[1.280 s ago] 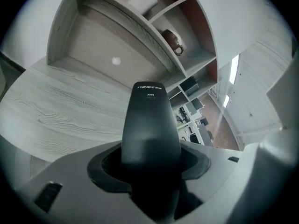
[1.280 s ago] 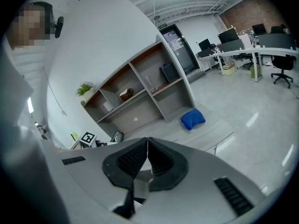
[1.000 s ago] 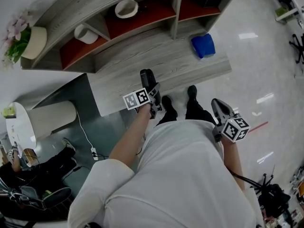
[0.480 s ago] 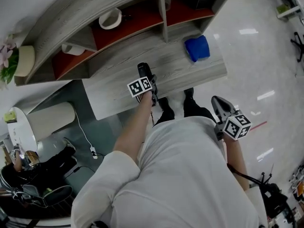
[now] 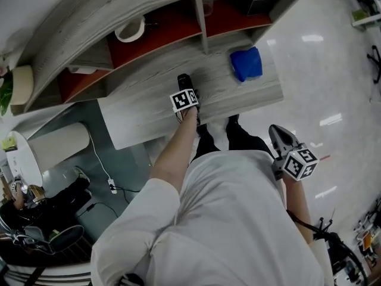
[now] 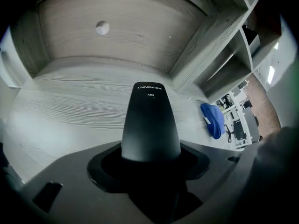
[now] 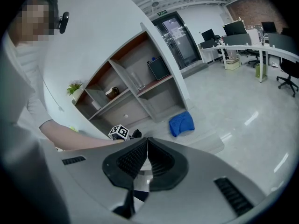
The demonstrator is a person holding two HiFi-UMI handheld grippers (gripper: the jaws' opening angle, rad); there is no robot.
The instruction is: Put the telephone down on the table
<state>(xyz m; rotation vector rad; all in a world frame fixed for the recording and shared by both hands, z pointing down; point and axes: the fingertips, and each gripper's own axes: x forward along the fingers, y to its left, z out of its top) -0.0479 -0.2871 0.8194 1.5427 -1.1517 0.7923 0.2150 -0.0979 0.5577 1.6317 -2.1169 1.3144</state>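
Note:
The telephone (image 6: 150,120) is a black handset that sticks out forward between the jaws of my left gripper (image 6: 150,158), which is shut on it. In the head view the left gripper (image 5: 185,90) hangs over the middle of the grey wooden table (image 5: 143,112), pointing steeply down, with the telephone's tip (image 5: 184,79) close above the tabletop (image 6: 56,115). I cannot tell whether the tip touches the wood. My right gripper (image 5: 278,137) is off to the right, beside the person's hip and over the floor. Its jaws meet, shut and empty (image 7: 146,143).
A blue cloth (image 5: 246,64) lies on the table's right end. Behind the table stands a shelf unit with red-backed compartments (image 5: 155,31) holding a white bowl (image 5: 129,30). A white cylinder (image 5: 59,145) and a cable (image 5: 104,171) sit on the floor at left.
My left gripper has carried the telephone from the table's near edge out over its middle and lower toward the top. The right gripper has kept its spot beside the hip.

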